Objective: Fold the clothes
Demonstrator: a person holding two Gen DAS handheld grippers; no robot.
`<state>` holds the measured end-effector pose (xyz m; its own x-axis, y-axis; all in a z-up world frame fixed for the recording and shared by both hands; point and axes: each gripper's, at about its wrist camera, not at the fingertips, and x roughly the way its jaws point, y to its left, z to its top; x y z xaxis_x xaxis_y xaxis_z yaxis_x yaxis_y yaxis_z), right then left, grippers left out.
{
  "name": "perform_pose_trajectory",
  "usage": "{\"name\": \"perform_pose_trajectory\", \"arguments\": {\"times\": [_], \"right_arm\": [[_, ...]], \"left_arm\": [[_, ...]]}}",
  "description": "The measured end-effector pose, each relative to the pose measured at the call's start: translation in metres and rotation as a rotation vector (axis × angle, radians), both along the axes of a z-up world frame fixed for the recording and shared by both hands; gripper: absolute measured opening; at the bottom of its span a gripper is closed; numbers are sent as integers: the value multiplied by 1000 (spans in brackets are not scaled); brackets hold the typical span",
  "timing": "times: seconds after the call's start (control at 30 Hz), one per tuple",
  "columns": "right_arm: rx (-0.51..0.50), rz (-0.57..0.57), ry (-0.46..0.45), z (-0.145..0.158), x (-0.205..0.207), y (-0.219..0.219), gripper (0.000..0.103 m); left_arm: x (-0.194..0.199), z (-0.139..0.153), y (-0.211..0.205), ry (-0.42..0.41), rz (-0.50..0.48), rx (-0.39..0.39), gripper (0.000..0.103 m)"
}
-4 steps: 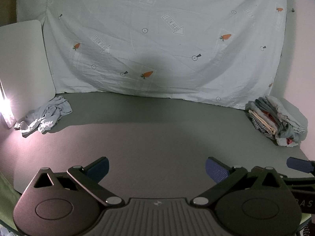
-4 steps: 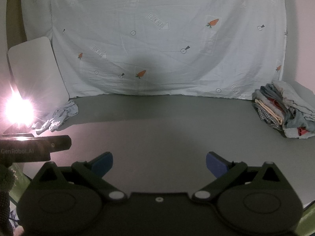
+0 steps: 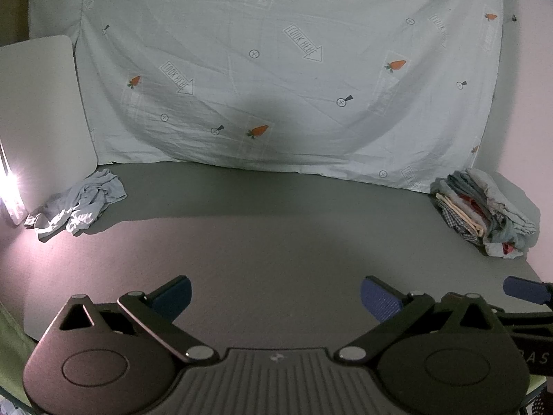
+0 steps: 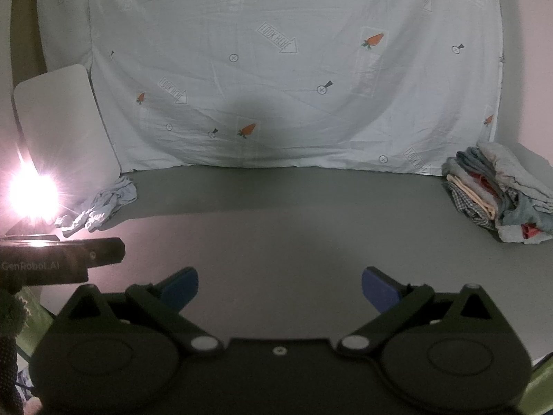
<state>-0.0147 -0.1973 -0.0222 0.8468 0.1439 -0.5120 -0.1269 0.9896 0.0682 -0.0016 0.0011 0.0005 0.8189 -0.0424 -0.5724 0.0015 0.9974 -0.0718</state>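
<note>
A crumpled pale-blue garment lies at the far left of the grey table. At the far right stands a stack of folded clothes. My left gripper hovers open over the table's near edge, its blue pads wide apart with nothing between them. My right gripper is open too, empty, at about the same distance from both piles. A blue fingertip of the right gripper shows at the right edge of the left wrist view.
A pale sheet with carrot prints hangs behind the table. A white board leans at the back left beside a glaring lamp. The left gripper's body shows in the right wrist view.
</note>
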Motion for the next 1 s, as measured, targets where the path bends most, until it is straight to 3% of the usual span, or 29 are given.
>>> {"name": "perform_pose_trajectory", "arguments": {"times": [1.0], "right_arm": [[-1, 2, -4, 1, -1, -2, 102]], "left_arm": [[-2, 1, 2, 0, -1, -1, 103]]}}
